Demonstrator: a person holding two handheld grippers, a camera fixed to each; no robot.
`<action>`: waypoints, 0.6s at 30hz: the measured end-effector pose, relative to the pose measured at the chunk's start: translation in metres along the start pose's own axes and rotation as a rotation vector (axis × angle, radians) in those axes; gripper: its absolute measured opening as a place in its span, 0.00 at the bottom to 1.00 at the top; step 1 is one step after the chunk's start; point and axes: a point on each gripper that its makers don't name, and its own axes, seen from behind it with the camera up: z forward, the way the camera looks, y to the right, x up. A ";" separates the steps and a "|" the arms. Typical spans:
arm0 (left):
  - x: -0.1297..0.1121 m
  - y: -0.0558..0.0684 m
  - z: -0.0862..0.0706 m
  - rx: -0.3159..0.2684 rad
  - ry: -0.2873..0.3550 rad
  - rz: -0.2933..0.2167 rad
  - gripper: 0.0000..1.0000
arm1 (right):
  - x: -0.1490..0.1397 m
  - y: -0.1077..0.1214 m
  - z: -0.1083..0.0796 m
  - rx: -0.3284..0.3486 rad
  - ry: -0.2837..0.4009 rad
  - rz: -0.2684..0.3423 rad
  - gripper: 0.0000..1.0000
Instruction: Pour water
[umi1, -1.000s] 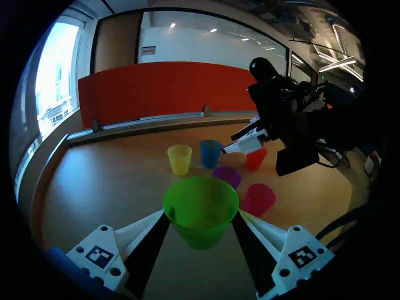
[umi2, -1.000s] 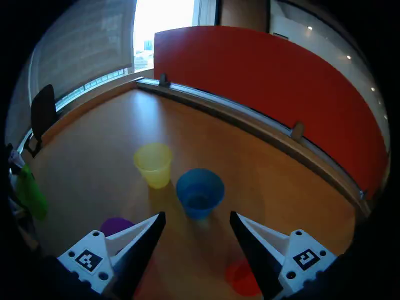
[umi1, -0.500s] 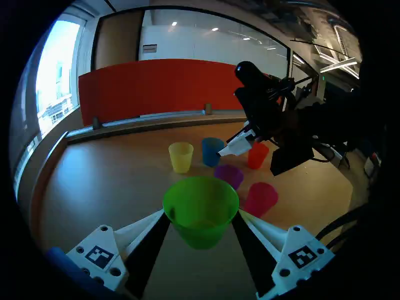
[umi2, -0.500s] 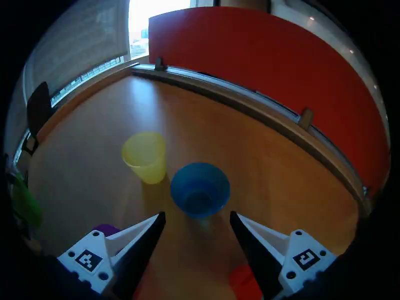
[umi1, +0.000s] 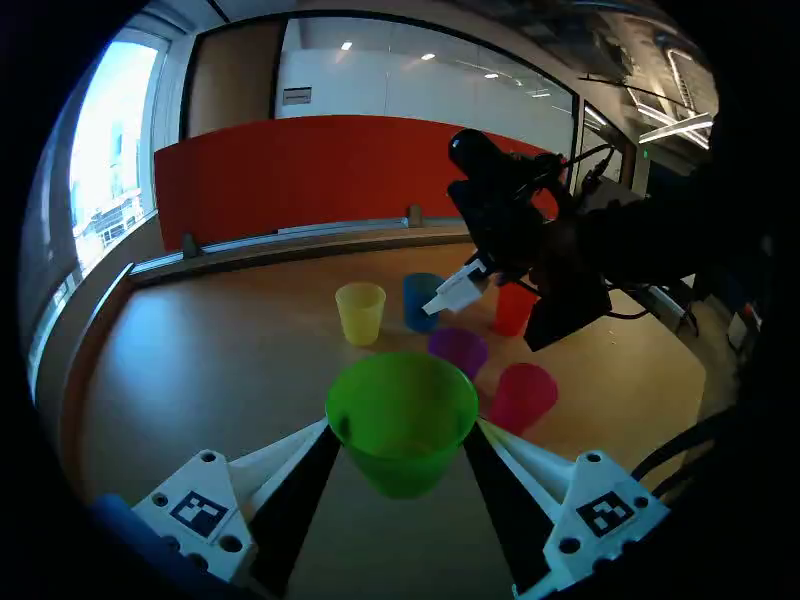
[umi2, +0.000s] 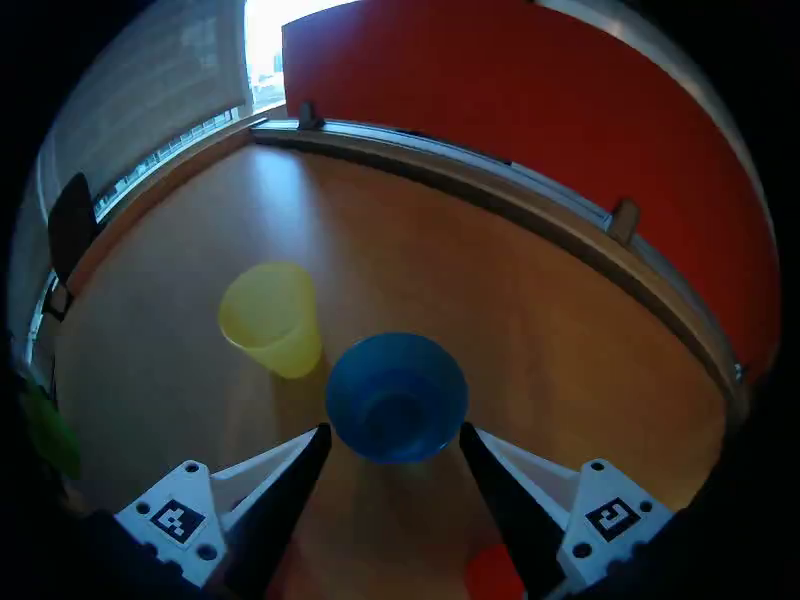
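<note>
Tabletop (umi1: 220, 350) of warm brown wood, smooth and faintly glossy, edged on the far side by a pale rail (umi1: 300, 235) and a red partition (umi1: 300, 175). Bright window (umi1: 110, 160) off to the left of the left gripper's fingers; glass wall and strip lights (umi1: 680, 125) beyond the partition. Small sign (umi1: 297, 96) high on the far wall, too small to read. Black-and-white square markers (umi1: 196, 512) on the fingers of both grippers.

Left gripper (umi1: 400, 425): fingers pressed against both sides of the green cup (umi1: 402, 400), upright between them; cannot tell whether any water lies inside. Straight ahead of those fingertips, a purple cup (umi1: 457, 350); ahead and to the left, a yellow cup (umi1: 360, 312); just right of the right fingertip, a pink cup (umi1: 522, 395); farther ahead on the right, a red cup (umi1: 512, 308).

Right gripper (umi2: 392, 432): fingers spread, touching nothing. Blue cup (umi2: 397, 398) upright on the wood just ahead, between the two fingertips and apart from both. Yellow cup ahead and to the left of the left finger. Dark chair (umi2: 70, 215) far off to the left, past the table's edge.
</note>
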 end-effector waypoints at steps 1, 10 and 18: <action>0.000 0.000 0.000 0.000 0.000 0.001 0.85 | 0.000 0.000 0.001 0.000 -0.001 -0.002 1.00; 0.001 0.002 0.002 -0.004 -0.002 0.005 0.85 | 0.004 0.003 0.009 -0.007 0.000 -0.011 1.00; 0.002 0.003 0.004 -0.007 -0.004 0.008 0.85 | 0.004 0.004 0.012 -0.005 -0.002 -0.007 0.97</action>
